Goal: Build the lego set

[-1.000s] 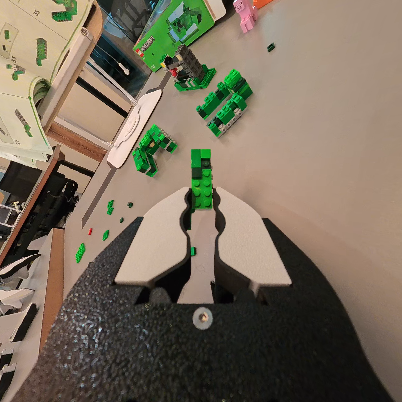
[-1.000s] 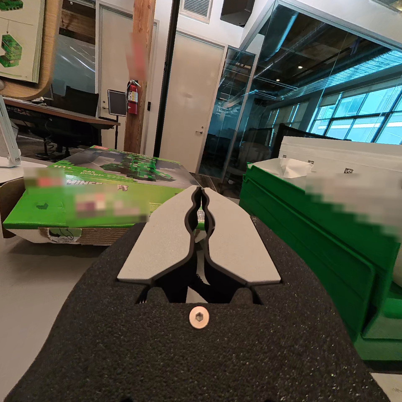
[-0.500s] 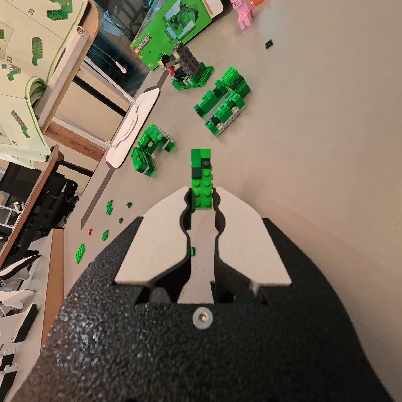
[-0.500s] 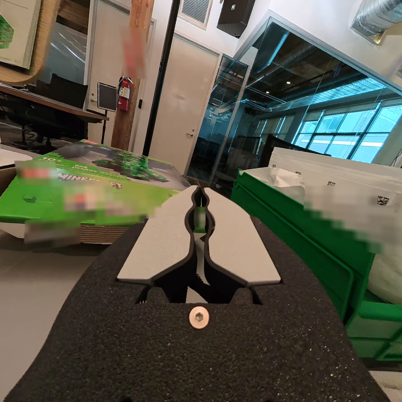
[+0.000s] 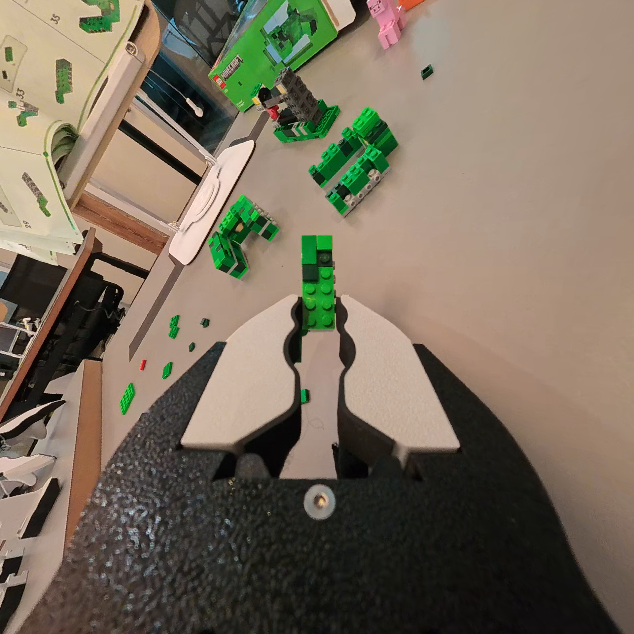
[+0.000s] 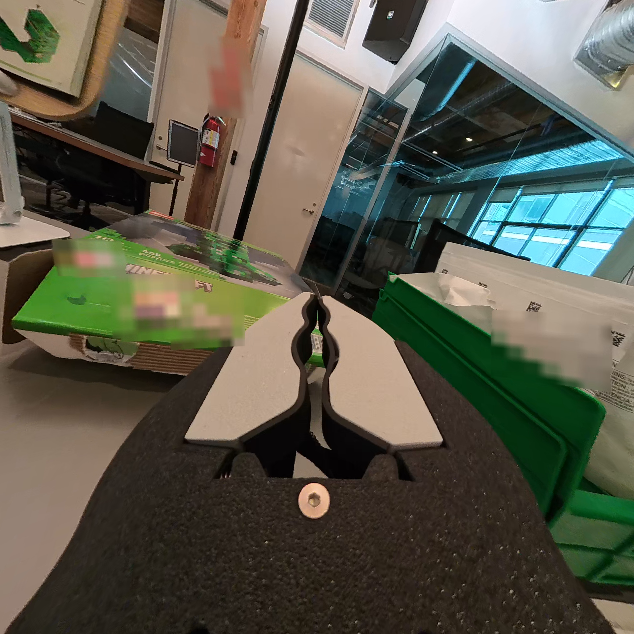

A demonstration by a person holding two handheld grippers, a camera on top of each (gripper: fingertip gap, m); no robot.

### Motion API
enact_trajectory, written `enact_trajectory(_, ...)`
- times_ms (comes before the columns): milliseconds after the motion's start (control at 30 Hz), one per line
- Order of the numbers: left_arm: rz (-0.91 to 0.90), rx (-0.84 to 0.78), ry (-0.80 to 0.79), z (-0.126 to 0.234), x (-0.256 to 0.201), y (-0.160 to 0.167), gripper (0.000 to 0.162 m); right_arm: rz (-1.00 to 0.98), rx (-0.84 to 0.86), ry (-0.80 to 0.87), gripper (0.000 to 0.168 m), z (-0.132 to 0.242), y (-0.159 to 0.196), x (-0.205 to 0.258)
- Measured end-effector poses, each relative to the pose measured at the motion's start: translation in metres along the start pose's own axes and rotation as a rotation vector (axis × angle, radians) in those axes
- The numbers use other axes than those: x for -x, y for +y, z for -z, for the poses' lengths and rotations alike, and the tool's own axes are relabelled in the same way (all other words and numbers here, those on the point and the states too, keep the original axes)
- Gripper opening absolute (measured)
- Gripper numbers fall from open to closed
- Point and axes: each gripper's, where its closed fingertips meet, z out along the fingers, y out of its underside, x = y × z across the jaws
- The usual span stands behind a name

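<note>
Left tongs (image 5: 319,302) clamped on green brick strip (image 5: 318,284), held above grey tabletop (image 5: 497,274), strip's near end between tips, far end jutting forward. Ahead: three green builds (image 5: 353,164) lying apart on tabletop; beyond them green set box (image 5: 274,44), print on it left unread. Loose small pieces (image 5: 171,343) left of tongs. Instruction booklet (image 5: 31,113) far left, cut off by frame.

Right tongs (image 6: 316,302) pressed together, empty, pointing level over tabletop. Set box ahead-left partly mosaic-blurred; green bin (image 6: 480,370) to right, cut off.
</note>
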Motion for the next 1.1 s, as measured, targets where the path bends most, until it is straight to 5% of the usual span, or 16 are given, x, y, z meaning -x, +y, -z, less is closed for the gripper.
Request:
enact_trajectory(633, 0.030, -0.010, 0.046, 0.000, -0.004, -0.001, 0.018, -0.227, -0.076, 0.088, 0.003, 0.048, -0.028, -0.002)
enact_trajectory(767, 0.036, 0.044, 0.082, 0.001, -0.009, 0.006, 0.018, -0.303, -0.151, -0.070, 0.003, 0.051, -0.065, 0.060)
enact_trajectory(933, 0.026, 0.070, 0.055, 0.009, -0.008, 0.009, 0.018, -0.524, -0.258, -0.572, 0.002, 0.095, -0.147, 0.207)
enact_trajectory(1100, 0.072, 0.039, 0.081, 0.010, -0.007, 0.008, 0.018, -0.306, -0.298, -0.834, 0.000, 0.140, -0.182, 0.322)
